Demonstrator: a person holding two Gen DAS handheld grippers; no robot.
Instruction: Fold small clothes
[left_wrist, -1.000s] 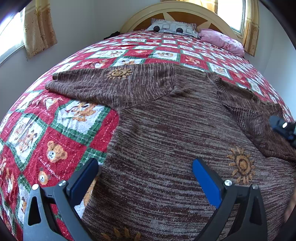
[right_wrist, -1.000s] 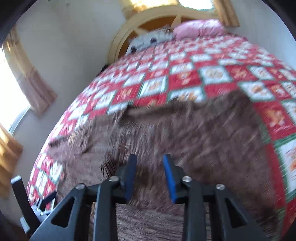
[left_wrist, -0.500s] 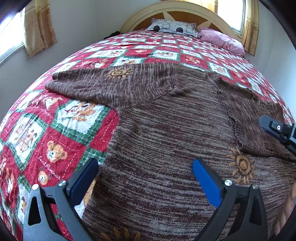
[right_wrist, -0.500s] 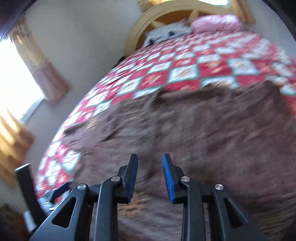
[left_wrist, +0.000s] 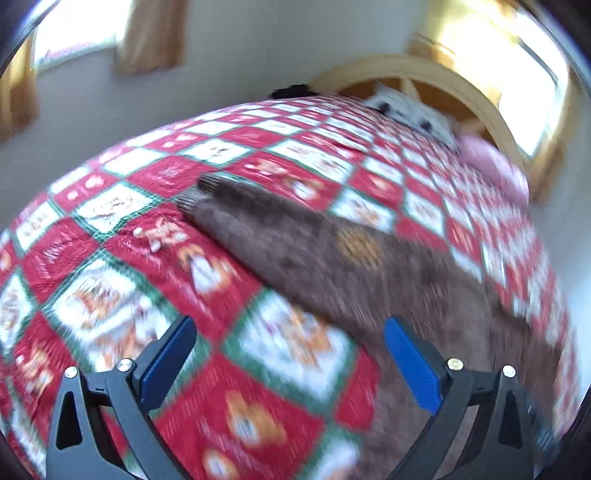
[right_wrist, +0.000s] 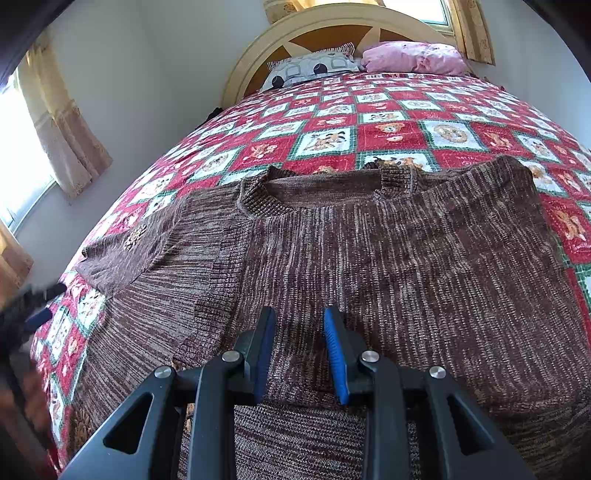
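Where blur smears left view, sweater (left_wrist: 332, 254) cuff legible, left tongs (left_wrist: 288, 354) agape

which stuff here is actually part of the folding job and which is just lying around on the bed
Part of the job:
- brown knit sweater, spread flat on the quilt
- its outstretched sleeve
- left gripper, jaws wide apart
- right gripper, jaws narrowly apart over the sweater

Just lying about:
- patterned pillow
- pink pillow
- teddy-bear quilt
- headboard
- curtains

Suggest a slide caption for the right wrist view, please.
Right gripper, open, above a brown sweater on the quilted bed.
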